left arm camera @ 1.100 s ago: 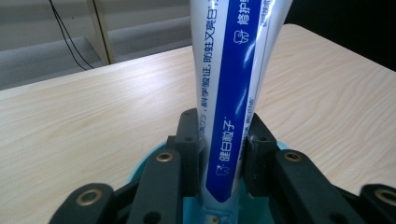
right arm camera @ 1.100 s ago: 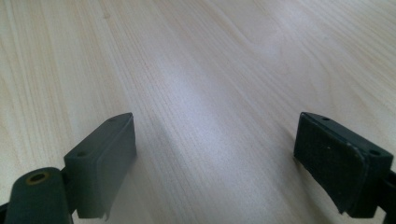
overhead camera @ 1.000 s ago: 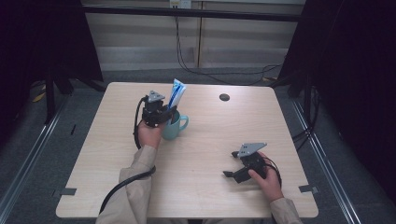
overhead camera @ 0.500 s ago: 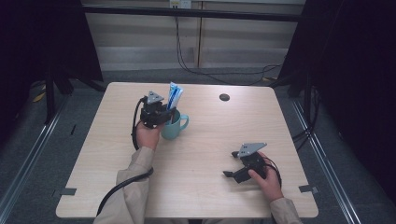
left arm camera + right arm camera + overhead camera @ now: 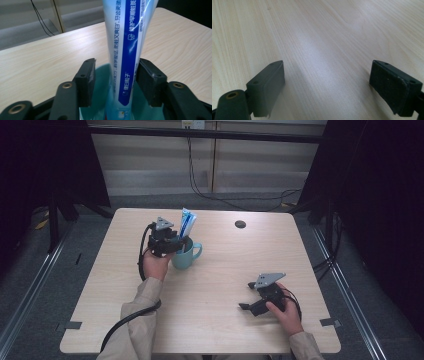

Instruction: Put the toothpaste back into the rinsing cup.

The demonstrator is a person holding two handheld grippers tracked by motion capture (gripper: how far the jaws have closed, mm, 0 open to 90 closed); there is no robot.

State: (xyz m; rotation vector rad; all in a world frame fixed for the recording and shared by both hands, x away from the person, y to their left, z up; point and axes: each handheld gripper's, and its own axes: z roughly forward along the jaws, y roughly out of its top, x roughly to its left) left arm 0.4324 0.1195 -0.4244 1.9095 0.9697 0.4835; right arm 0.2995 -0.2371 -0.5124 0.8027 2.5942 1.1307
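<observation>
A teal mug (image 5: 186,258) stands on the left half of the wooden table (image 5: 220,270). A white and blue toothpaste tube (image 5: 187,222) stands upright in it and leans a little to the right. My left gripper (image 5: 176,243) sits over the mug's rim, one jaw on each side of the tube (image 5: 127,50). In the left gripper view the right pad (image 5: 150,82) touches the tube, while the left pad (image 5: 86,80) stands a small gap away, so the gripper (image 5: 116,75) is open. My right gripper (image 5: 245,295) rests low on the table at the right front, open and empty (image 5: 327,82).
A small dark round disc (image 5: 240,224) lies near the table's far edge. Cables trail from both grippers. Dark frame posts and curtains stand to the left and right of the table, with grey floor around it.
</observation>
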